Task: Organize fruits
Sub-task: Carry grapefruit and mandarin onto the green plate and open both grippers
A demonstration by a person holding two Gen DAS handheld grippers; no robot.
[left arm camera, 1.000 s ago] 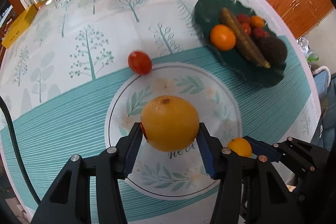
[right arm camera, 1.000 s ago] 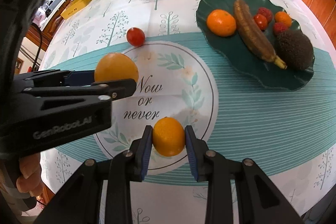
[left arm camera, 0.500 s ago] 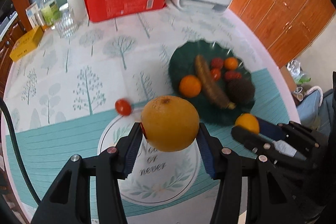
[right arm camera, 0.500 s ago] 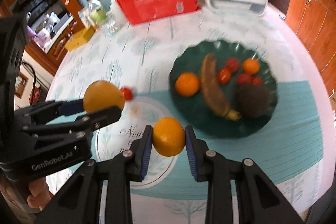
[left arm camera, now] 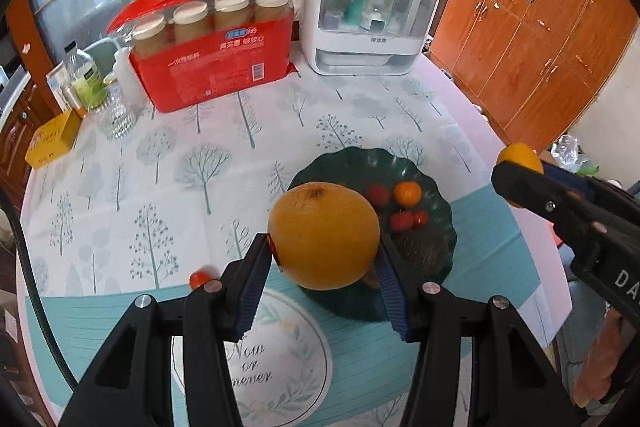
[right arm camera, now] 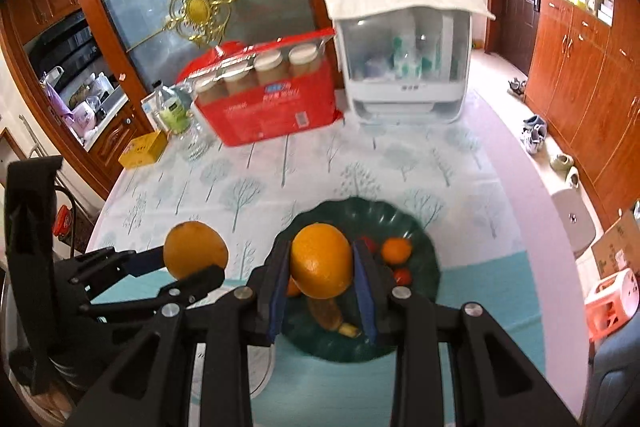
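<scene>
My left gripper (left arm camera: 323, 267) is shut on a large orange (left arm camera: 323, 235) and holds it high above the table, in front of the dark green plate (left arm camera: 444, 215). My right gripper (right arm camera: 322, 279) is shut on a smaller orange (right arm camera: 322, 259), also raised over the plate (right arm camera: 420, 227). The plate holds a small orange (left arm camera: 407, 193), red fruits (left arm camera: 402, 221), a dark rough fruit (left arm camera: 426, 247) and a banana (right arm camera: 330, 315). A red cherry tomato (left arm camera: 199, 279) lies on the tablecloth left of the plate. Each gripper shows in the other's view, the right (left arm camera: 520, 167) and the left (right arm camera: 196, 255).
At the table's far side stand a red pack of jars (left arm camera: 216, 47), a white cabinet box (left arm camera: 368, 15), bottles (left arm camera: 86, 79), a glass (left arm camera: 116, 115) and a yellow box (left arm camera: 52, 139). Wooden cupboards (left arm camera: 540, 39) line the right wall. A round printed mat (left arm camera: 280, 355) lies near me.
Both grippers have risen well above the table with their oranges and tilted up, so the plate now sits lower and more of the room shows. Both grips are unchanged.
</scene>
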